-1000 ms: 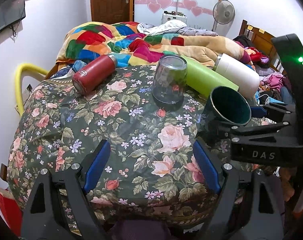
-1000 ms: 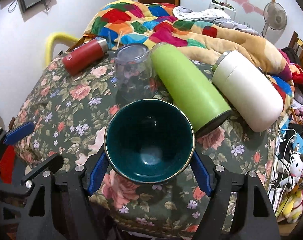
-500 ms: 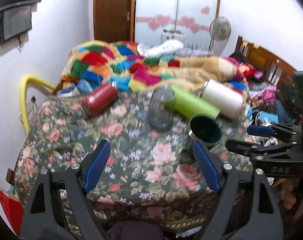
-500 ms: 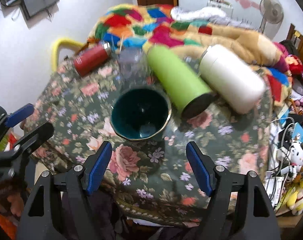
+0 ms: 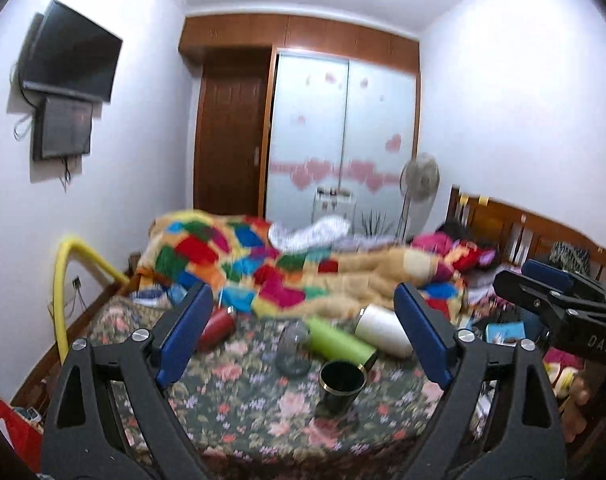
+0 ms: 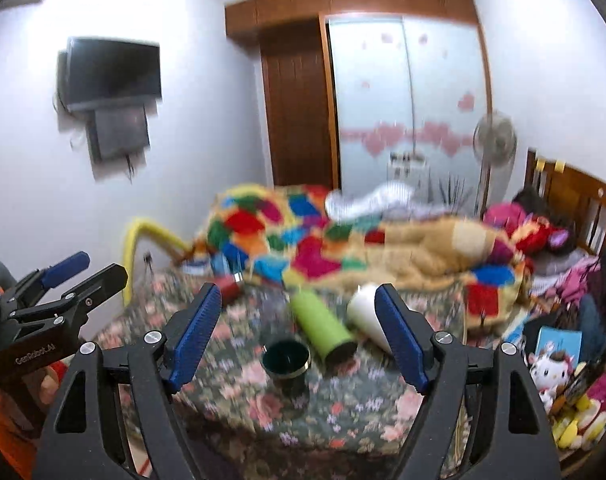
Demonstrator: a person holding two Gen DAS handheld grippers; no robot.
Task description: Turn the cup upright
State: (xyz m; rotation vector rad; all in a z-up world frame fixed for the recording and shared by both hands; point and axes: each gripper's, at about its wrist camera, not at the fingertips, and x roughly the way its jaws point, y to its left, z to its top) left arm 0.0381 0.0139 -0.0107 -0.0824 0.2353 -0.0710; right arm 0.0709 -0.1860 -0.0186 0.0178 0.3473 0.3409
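A dark green cup point(image 5: 341, 386) stands upright, mouth up, on the floral-covered table point(image 5: 239, 404); it also shows in the right wrist view point(image 6: 286, 364). My left gripper point(image 5: 303, 334) is open and empty, pulled well back and above the table. My right gripper point(image 6: 297, 336) is open and empty, also far back from the cup. Each gripper appears at the edge of the other's view.
An upside-down clear glass point(image 5: 293, 350), a green bottle point(image 5: 341, 342), a white bottle point(image 5: 383, 330) and a red bottle point(image 5: 219, 328) lie or stand behind the cup. A bed with a patchwork quilt point(image 5: 263, 264) is beyond. Toys and clutter point(image 6: 555, 364) sit right.
The right gripper let go of the green cup, which stays upright on the table. Both grippers drew back and rose, so the table looks far smaller.
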